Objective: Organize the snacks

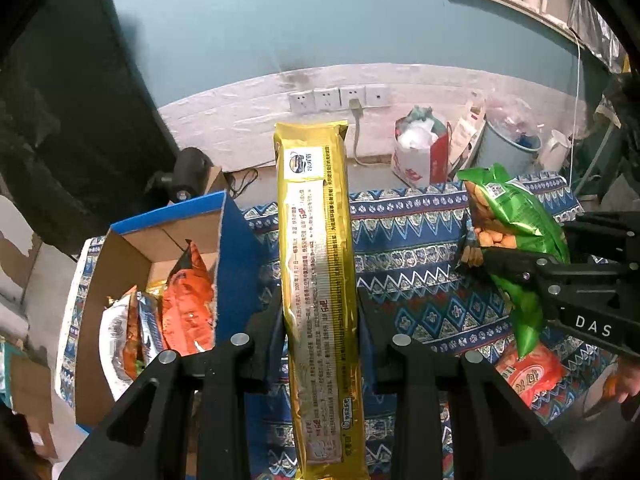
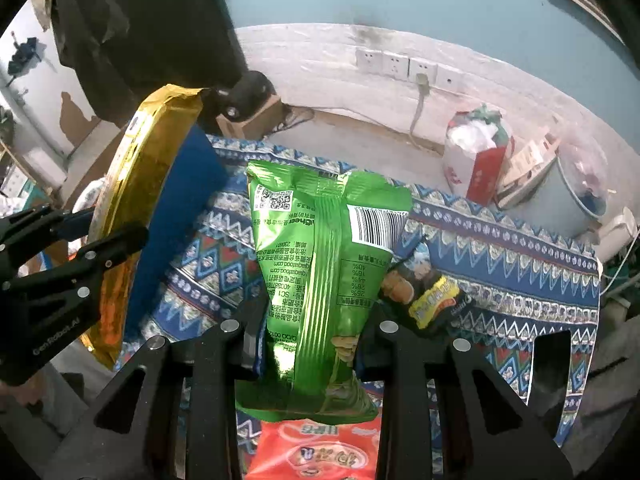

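Observation:
My left gripper [image 1: 320,320] is shut on a long gold snack packet [image 1: 316,240], which stands upright above the patterned cloth [image 1: 416,240]. In the right wrist view the same gold packet [image 2: 140,184] shows at the left, clamped in the left gripper [image 2: 100,256]. My right gripper [image 2: 316,332] is shut on a green snack bag [image 2: 320,272] held off the cloth; in the left wrist view the green bag [image 1: 516,216] hangs from the right gripper [image 1: 520,268]. An open cardboard box [image 1: 132,248] at the left holds several snack packs, among them an orange one [image 1: 188,304].
A red-orange packet [image 2: 316,452] and a dark packet with a yellow label [image 2: 424,292] lie on the patterned cloth [image 2: 500,264]. Beyond the cloth, by the wall, stand a white-and-red bag [image 1: 420,160], a lined bin [image 1: 508,148] and wall sockets [image 1: 340,98].

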`<state>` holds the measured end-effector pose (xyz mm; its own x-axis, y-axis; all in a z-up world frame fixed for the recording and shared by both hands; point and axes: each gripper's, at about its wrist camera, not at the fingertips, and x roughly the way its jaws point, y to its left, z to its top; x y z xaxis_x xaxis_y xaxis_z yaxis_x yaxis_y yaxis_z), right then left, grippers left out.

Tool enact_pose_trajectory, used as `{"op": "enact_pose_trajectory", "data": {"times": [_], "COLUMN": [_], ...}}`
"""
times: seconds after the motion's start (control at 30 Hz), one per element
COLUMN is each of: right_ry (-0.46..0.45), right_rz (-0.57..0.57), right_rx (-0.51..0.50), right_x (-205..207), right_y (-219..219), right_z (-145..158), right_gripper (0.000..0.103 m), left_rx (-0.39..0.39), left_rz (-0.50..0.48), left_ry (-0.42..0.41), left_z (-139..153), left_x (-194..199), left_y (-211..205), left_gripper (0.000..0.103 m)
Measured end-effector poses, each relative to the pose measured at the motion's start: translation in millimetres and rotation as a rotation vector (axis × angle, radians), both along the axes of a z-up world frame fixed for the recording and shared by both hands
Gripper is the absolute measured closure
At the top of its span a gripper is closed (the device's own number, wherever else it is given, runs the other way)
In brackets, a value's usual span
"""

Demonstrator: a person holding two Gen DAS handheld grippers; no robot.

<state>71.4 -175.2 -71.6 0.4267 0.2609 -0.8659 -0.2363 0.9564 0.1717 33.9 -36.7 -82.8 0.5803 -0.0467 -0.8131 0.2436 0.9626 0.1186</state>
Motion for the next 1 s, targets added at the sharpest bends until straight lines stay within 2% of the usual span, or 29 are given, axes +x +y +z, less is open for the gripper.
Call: {"op": "enact_pose_trajectory", "data": {"times": [0.63, 0.9, 1.0], "right_ry": [-0.048, -0.058, -0.065], "right_rz": [0.083, 0.122, 0.138], "right_rx": [0.029, 0.041, 0.047], "right_x": [22, 32, 35], "right_y": [57, 83, 95], "right_z": [24, 28, 32], "right_gripper": [0.074, 0.074, 0.074], "left_rx": [-0.070, -0.165, -0.232], "left_rz": [0.098, 0.139, 0.148], "left_ry": [-0.029, -0.038, -0.029], "left_z": [17, 33, 41], "left_x": [-3, -3, -5], "left_y": [59, 95, 110], "left_gripper": [0.074, 0.074, 0.074]}}
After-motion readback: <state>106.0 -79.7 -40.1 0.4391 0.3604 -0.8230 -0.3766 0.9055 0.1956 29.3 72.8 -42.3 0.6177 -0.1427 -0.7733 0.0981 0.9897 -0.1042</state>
